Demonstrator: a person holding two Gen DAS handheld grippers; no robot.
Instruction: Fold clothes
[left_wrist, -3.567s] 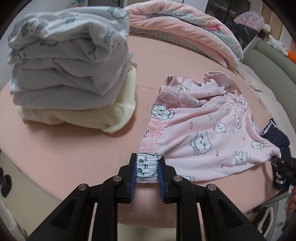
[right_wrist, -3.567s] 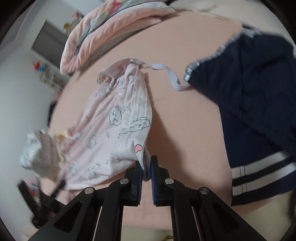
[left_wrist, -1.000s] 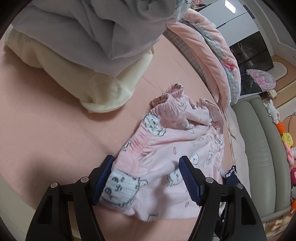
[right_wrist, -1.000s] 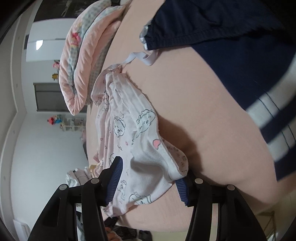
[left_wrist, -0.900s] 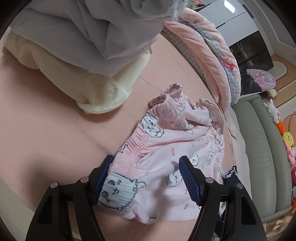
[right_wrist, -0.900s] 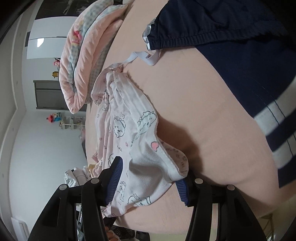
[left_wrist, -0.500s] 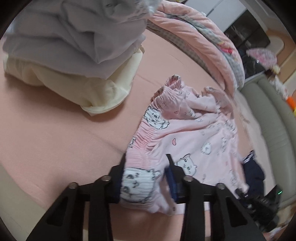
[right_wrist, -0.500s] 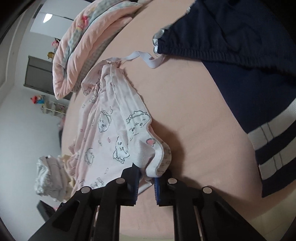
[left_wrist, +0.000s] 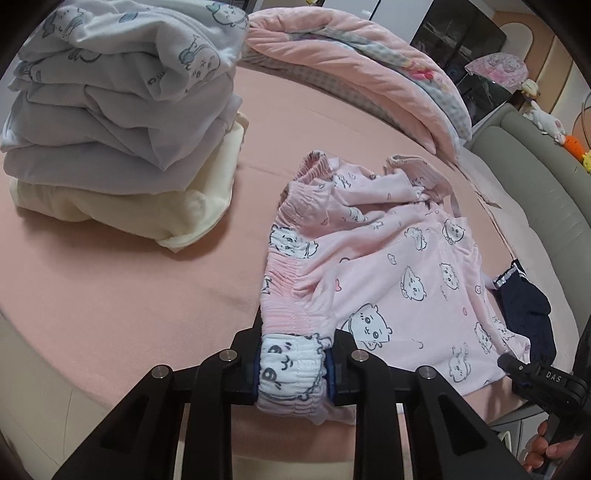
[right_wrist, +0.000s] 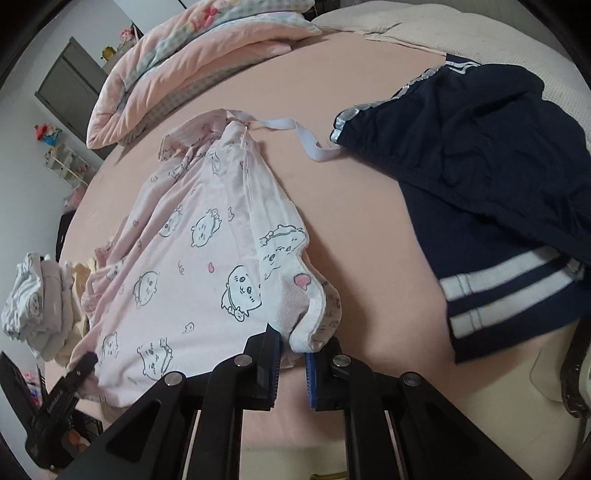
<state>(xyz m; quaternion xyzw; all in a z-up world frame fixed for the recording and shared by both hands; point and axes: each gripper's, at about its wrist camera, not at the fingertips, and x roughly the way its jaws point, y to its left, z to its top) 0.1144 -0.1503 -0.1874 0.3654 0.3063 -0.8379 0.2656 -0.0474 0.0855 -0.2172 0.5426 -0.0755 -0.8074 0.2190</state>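
Pink shorts (left_wrist: 406, 258) (cartoon-printed) pinched in both claws.

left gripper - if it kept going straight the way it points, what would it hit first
The left gripper is shut on the waistband of the pink shorts, so it would push further into them and the bed below. The folded pile lies off to the left, likely missed.
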